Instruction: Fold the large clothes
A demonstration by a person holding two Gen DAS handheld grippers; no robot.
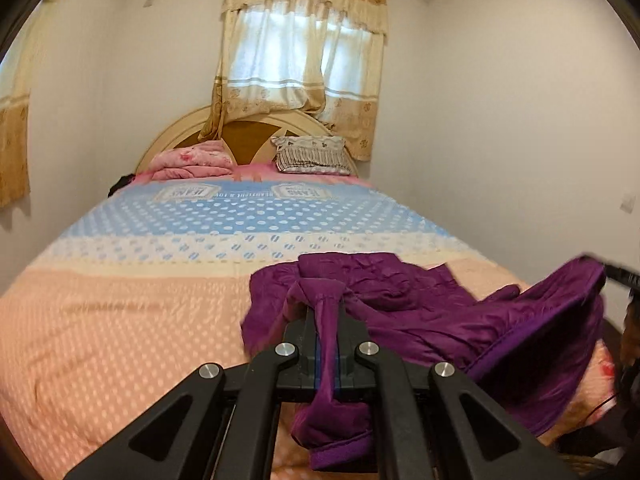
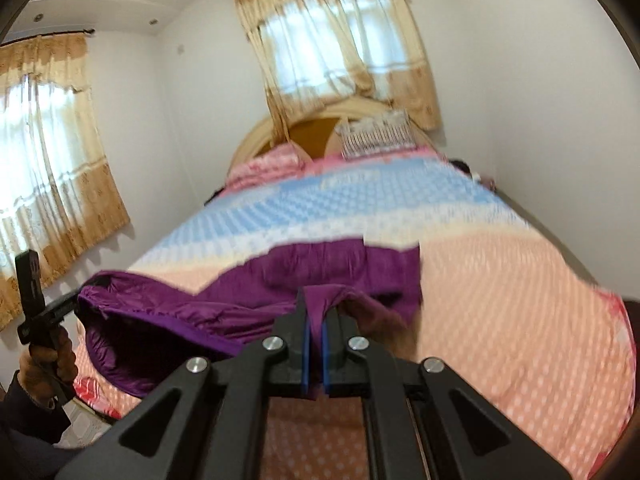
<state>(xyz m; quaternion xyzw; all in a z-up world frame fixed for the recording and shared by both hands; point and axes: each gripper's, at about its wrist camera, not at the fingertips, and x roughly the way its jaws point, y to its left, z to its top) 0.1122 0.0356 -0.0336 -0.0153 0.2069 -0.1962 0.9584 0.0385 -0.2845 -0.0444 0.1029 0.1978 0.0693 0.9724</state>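
1. My left gripper (image 1: pixel 322 300) is clamped tight on a fold of the purple jacket (image 1: pixel 420 304).
2. My right gripper (image 2: pixel 320 300) pinches another fold.
3. The jacket hangs between them over the bedspread (image 1: pixel 120 312).

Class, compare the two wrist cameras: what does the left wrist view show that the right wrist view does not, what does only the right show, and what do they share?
Only the left wrist view: the left gripper from behind, shut on a purple garment.

Only the right wrist view: the right gripper from behind, also shut on it, a second curtained window, and the person's hand holding the left gripper.

Both: the garment, bed, headboard, striped pillow.
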